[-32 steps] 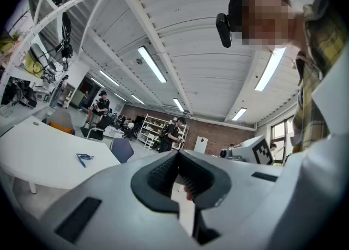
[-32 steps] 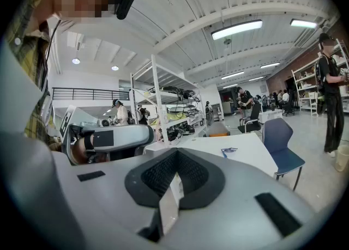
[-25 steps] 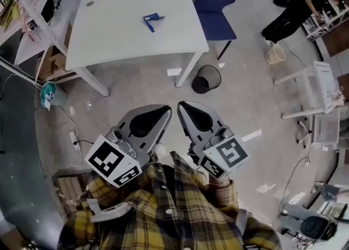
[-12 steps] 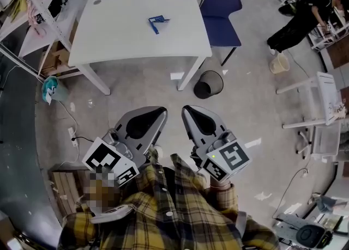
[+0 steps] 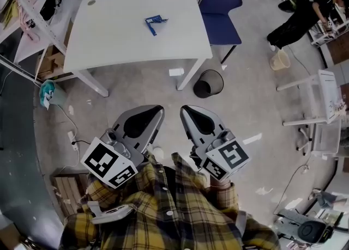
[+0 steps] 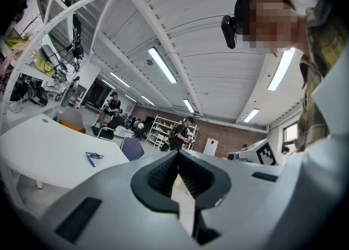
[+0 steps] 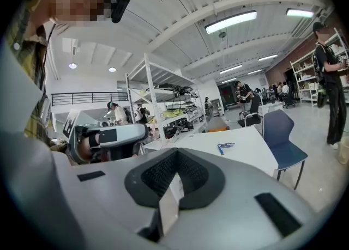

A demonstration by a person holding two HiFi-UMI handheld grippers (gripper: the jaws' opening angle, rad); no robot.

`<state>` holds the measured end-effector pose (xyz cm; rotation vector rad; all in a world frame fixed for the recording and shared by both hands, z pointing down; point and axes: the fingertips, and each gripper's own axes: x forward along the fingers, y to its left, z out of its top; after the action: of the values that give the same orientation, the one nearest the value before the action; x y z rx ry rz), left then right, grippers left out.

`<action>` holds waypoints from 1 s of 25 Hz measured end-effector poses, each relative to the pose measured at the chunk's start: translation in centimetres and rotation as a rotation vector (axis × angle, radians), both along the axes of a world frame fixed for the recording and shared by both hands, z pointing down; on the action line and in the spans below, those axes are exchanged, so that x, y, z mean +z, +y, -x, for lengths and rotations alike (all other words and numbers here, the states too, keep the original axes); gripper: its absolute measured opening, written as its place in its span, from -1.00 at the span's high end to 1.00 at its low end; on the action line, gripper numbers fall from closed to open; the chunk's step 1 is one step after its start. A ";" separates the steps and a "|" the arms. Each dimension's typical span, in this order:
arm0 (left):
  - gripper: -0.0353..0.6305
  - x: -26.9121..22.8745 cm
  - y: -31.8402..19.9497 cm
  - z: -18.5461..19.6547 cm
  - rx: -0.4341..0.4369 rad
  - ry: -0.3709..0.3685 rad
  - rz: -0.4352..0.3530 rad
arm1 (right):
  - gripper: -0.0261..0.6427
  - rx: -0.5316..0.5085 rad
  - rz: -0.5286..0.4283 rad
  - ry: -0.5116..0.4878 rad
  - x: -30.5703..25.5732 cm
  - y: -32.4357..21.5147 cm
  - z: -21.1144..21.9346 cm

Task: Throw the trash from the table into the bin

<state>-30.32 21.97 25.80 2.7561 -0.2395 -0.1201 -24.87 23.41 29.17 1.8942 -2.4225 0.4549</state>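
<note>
Seen from above, a white table (image 5: 114,31) stands on a grey floor (image 5: 245,107). A small piece of blue trash (image 5: 155,23) lies on the table, towards its far right side, with nothing else near it. A round black bin (image 5: 208,82) stands on the floor just beside the table's near right leg, well apart from the trash. A blue chair (image 5: 220,9) stands at the table's right edge. In the foreground, a person in a yellow plaid shirt (image 5: 163,211) holds the left gripper (image 5: 157,110) and the right gripper (image 5: 184,110) side by side, both aimed towards the table and well short of it. Each gripper's jaws are pressed together with nothing between them. A second person in dark clothes (image 5: 297,17) bends over at far right.
</note>
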 end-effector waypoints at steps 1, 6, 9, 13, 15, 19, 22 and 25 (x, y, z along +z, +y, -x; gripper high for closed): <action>0.87 0.0 -0.9 -0.3 0.008 0.001 0.000 | 0.93 0.008 0.000 0.002 -0.1 -0.9 -0.3; 0.87 -0.5 -6.7 -2.0 0.048 0.009 -0.015 | 0.93 0.057 0.004 0.023 -0.3 -6.2 -2.3; 0.87 -0.9 -10.7 -3.0 0.071 0.022 -0.008 | 0.93 0.097 0.011 0.034 -0.7 -9.7 -3.7; 0.87 -1.2 -15.5 -4.2 0.108 0.030 0.005 | 0.93 0.145 0.022 0.036 -1.0 -14.3 -5.4; 0.87 -1.0 -17.5 -4.6 0.122 0.023 0.000 | 0.93 0.163 0.028 0.037 -0.8 -16.4 -6.0; 0.87 0.0 -20.9 -5.1 0.163 0.003 0.022 | 0.93 0.218 0.044 0.028 -0.1 -19.6 -7.0; 0.87 0.6 -22.8 -5.6 0.181 -0.004 0.039 | 0.93 0.249 0.051 0.016 0.3 -21.3 -7.7; 0.87 1.0 -24.1 -6.3 0.197 -0.016 0.052 | 0.93 0.262 0.065 0.006 0.8 -22.6 -8.3</action>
<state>-24.01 -2.13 26.84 2.7115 0.0246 -0.0388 -16.56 0.79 29.93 2.1895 -2.1338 0.5297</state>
